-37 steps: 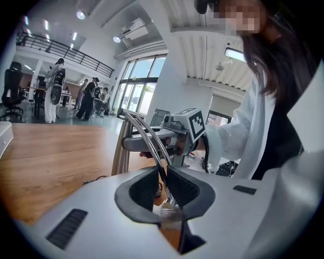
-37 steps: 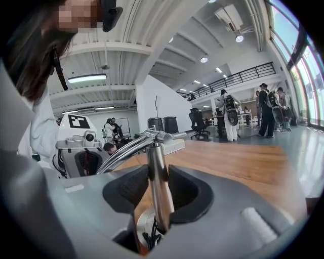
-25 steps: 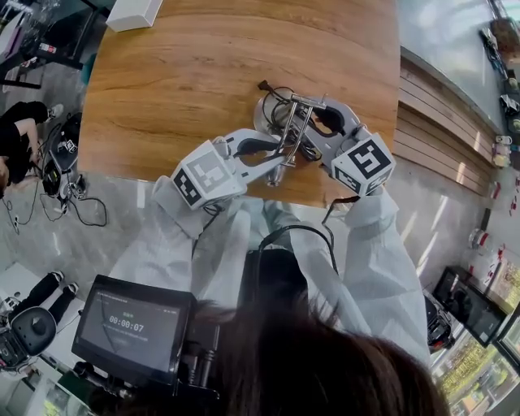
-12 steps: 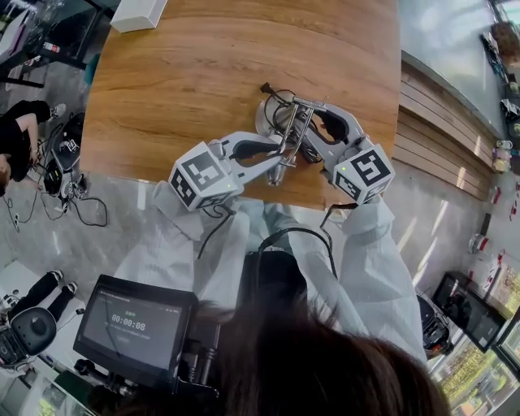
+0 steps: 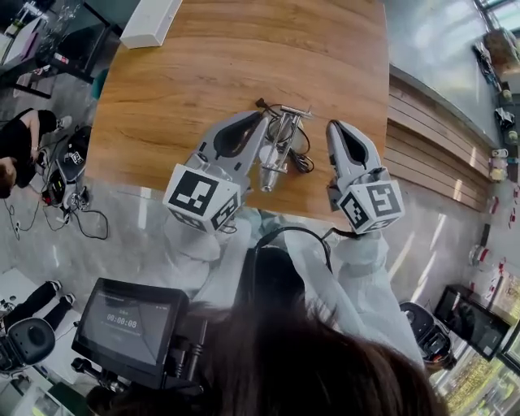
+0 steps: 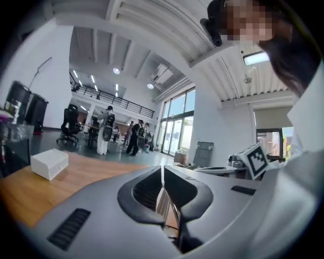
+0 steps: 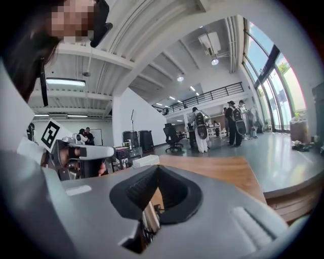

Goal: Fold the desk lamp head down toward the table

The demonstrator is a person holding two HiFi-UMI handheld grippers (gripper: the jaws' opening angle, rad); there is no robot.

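The silver desk lamp (image 5: 281, 145) sits folded low on the wooden table (image 5: 203, 73) near its front edge, with its head (image 5: 267, 175) pointing toward me and a black cord coiled at its base. My left gripper (image 5: 262, 120) hovers just left of the lamp. Its jaws are closing, the tips meet, and nothing is between them (image 6: 162, 169). My right gripper (image 5: 333, 126) hangs to the right of the lamp, apart from it, shut and empty (image 7: 158, 169). Bits of the lamp's metal show below the jaws in both gripper views.
A white box (image 5: 150, 20) lies at the table's far left corner. A wooden stepped bench (image 5: 422, 122) runs along the right. A monitor (image 5: 130, 329) hangs below me. Cables and a person (image 5: 16, 146) are on the floor at left.
Both grippers came off the lamp. The left one swung up and away to the left. The right one drew back to the right and its jaws shut.
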